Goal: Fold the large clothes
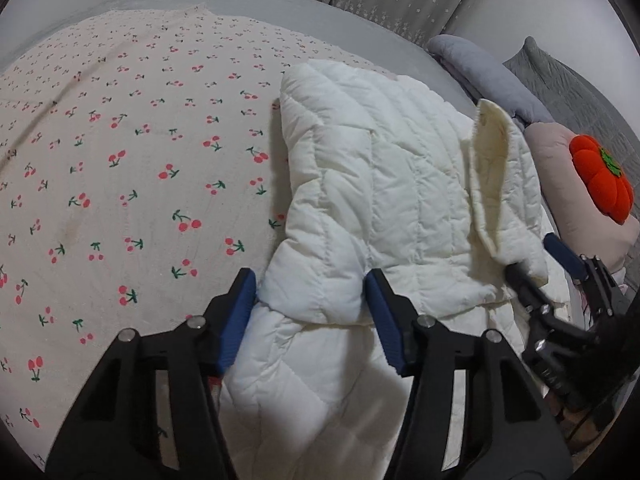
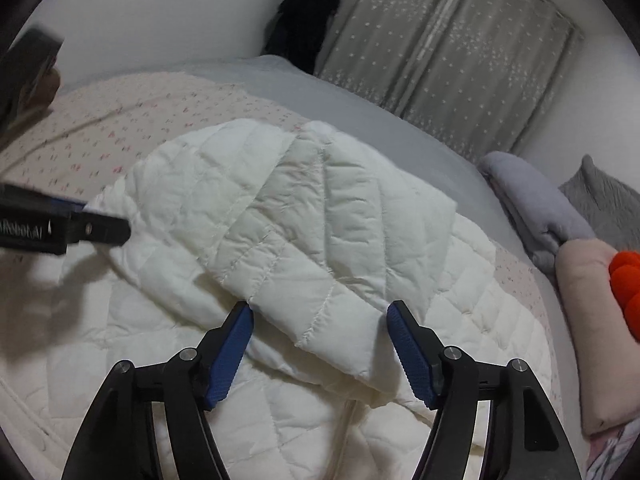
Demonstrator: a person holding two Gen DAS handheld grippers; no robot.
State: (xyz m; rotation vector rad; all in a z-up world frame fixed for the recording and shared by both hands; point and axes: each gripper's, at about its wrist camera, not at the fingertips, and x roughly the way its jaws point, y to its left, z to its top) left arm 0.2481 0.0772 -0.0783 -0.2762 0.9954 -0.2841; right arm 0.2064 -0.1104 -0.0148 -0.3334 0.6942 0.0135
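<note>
Fold step in hand: the jacket (image 1: 384, 184) lies on the bed (image 1: 120, 140), each end bunched between the parted jaws of the left gripper (image 1: 311, 312) and right gripper (image 2: 320, 344); next, close both.

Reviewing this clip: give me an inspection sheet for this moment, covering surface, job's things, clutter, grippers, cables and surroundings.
Surface: bed with a cherry-print sheet, grey cover beyond it.
Job's things: white quilted jacket lying on the bed, part folded over itself; a cuff or flap stands up near the right gripper.
Clutter: pink cushion with an orange pumpkin plush, folded grey blanket.
Grippers: left gripper straddles a fold of the jacket, pads at its sides; whether they press is unclear. Right gripper likewise straddles the jacket's near edge.
Cables: nothing seen.
Surroundings: star-print curtain, white wall, dark garment hanging beside the curtain.
</note>
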